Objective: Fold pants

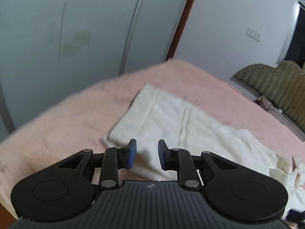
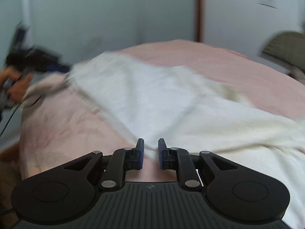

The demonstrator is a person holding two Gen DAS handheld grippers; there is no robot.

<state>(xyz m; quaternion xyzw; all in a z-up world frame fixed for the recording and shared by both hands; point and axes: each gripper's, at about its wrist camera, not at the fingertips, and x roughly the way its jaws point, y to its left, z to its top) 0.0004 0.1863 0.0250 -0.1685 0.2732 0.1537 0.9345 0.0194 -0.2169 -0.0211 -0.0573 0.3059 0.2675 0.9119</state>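
Pants (image 1: 171, 118) on bed, left gripper (image 1: 147, 153) open, empty

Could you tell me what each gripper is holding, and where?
The right gripper pinches the white pants at a near corner; the left gripper holds nothing.

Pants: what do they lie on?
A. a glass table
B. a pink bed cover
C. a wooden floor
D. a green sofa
B: the white pants are spread over the pink bed cover, which shows around them in both wrist views.
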